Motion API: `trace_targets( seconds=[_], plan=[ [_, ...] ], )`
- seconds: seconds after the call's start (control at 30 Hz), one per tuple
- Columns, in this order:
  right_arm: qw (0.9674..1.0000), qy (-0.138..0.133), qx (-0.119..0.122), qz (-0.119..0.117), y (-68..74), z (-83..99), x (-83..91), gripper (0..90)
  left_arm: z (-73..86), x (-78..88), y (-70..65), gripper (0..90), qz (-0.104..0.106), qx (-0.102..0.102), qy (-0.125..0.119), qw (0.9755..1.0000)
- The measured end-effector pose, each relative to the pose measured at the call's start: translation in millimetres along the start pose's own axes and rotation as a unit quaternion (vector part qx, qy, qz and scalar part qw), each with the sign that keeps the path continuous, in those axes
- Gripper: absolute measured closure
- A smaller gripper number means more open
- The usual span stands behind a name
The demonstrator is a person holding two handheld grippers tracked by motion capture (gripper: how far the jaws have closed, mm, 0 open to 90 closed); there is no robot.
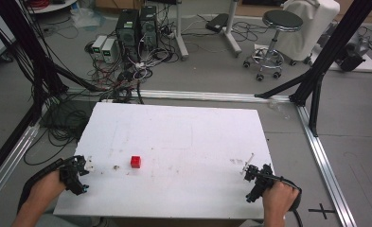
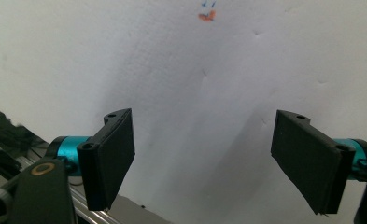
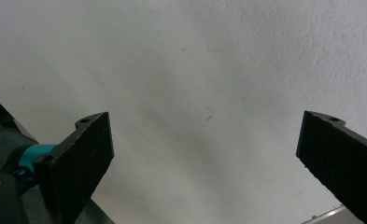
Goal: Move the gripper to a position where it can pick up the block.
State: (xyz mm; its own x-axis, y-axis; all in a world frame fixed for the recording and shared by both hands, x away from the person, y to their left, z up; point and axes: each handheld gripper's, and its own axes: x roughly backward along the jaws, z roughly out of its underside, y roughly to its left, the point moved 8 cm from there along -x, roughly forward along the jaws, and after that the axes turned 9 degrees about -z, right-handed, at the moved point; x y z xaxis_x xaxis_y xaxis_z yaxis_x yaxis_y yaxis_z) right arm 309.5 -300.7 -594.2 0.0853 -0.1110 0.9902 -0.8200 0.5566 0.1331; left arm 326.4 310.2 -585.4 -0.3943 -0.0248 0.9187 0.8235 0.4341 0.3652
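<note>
One red cube on the white table, sitting a bit left of centre toward the near edge, nothing touching it. Left gripper parked at the table's 8 o'clock corner, right gripper at the 4 o'clock corner, both low near the near edge, likely a rest/start pose since neither is reaching yet. Cube lies at roughly 3 o'clock from the left gripper, near; well apart from the right one, about 9 o'clock of it. Left gripper looks the likelier one to go for the cube, judging by closeness

Left gripper view: jaws spread wide, bare table between them, small orange-and-blue mark at 12 o'clock. Right gripper view: jaws also spread wide, nothing between them

Counts: 1 cube, 2 grippers, 2 hands, 1 table, 1 stool on the floor at 1 o'clock beyond the table
</note>
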Motion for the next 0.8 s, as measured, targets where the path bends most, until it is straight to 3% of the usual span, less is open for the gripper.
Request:
trace_targets(
  seconds=[0.27,0.3,0.4,0.43,0.8],
  plan=[
    [1.0000,-0.010,0.000,0.001,0.1,-1.8,1.3,3.1,-12.3,4.8,10.6,21.9,-0.005,-0.040,-0.005,0.9992],
    [1.0000,-0.008,0.001,0.002,-0.2,-1.6,1.5,3.1,-17.0,7.0,13.6,21.8,-0.006,-0.059,-0.003,0.9982],
    [1.0000,-0.007,0.000,0.000,-0.5,-2.0,1.1,3.1,-22.5,8.6,15.8,21.9,-0.006,-0.073,-0.008,0.9973],
    [1.0000,-0.008,-0.001,0.000,0.1,-2.3,1.0,3.1,-27.9,10.6,19.1,21.9,-0.008,-0.088,-0.010,0.9961],
    [1.0000,-0.006,0.002,0.000,0.3,-2.1,1.5,3.1,-49.3,20.8,32.2,21.9,-0.001,-0.121,-0.013,0.9925]
  ],
)
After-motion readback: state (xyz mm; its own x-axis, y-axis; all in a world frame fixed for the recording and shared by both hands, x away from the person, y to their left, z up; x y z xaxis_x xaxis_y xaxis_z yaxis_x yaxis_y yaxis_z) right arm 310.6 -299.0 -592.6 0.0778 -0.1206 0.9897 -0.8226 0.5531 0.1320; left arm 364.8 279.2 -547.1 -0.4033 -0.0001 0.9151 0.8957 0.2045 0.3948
